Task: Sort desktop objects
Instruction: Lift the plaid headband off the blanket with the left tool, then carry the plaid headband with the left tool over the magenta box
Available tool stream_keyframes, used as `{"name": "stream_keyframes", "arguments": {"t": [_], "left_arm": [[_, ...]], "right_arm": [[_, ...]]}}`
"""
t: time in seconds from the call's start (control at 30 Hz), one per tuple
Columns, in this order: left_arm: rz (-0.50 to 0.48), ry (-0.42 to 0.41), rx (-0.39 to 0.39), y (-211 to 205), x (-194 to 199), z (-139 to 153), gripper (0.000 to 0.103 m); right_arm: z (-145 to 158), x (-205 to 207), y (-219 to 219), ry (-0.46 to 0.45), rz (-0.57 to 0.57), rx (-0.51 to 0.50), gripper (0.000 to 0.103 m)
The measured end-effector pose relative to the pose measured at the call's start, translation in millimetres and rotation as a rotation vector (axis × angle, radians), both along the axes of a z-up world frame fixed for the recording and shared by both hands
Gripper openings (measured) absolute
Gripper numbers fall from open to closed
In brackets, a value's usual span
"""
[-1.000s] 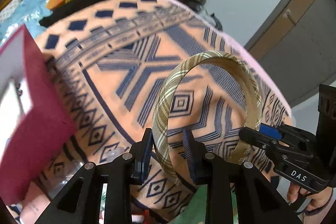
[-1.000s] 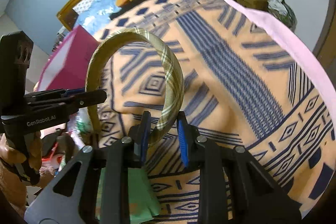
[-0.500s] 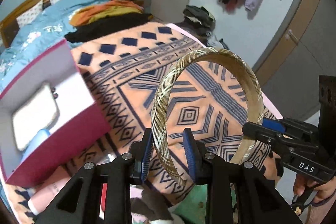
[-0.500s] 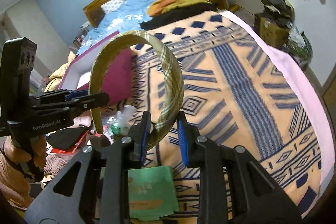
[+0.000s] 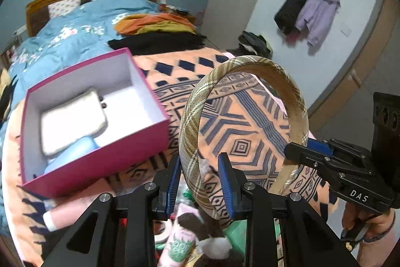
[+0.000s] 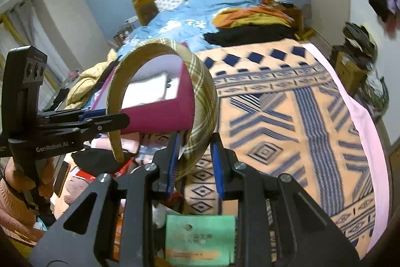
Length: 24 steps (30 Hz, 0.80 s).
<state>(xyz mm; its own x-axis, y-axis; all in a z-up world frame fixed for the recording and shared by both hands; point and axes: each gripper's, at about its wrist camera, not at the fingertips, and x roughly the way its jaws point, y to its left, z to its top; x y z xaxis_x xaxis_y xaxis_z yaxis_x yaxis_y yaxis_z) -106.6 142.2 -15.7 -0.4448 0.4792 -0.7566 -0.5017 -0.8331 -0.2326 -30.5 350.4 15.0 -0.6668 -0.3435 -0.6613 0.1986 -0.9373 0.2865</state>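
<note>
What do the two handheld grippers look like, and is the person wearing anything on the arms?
Both are black, angular frames with silver screw heads and ribbed blue pads inside the jaws. The left gripper reads "GenRobot.AI" in white on its side; the right gripper reads "DAS". A pinkish-brown knitted sleeve covers the left arm.

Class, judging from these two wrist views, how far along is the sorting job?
Done: the pink box already holds a white pad and a blue item. In hand: both tongs hold the plaid headband above the blanket. Left: boxing it, plus clutter like the green card.
</note>
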Motion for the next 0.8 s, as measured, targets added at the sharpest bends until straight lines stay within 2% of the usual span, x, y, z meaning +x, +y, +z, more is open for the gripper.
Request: {"name": "stream_keyframes", "arguments": {"t": [0.33, 0.8], "left_arm": [[0.108, 0.016, 0.025, -47.4, -3.1, 8.5, 0.029], [0.211, 0.029, 0.046, -92.4, -10.7, 13.3, 0.031]], "right_arm": [[17.4, -23.7, -49.0, 0.048, 0.136, 0.037, 0.027], [18.8, -50.0, -91.2, 0.052, 0.235, 0.07, 0.027]]}}
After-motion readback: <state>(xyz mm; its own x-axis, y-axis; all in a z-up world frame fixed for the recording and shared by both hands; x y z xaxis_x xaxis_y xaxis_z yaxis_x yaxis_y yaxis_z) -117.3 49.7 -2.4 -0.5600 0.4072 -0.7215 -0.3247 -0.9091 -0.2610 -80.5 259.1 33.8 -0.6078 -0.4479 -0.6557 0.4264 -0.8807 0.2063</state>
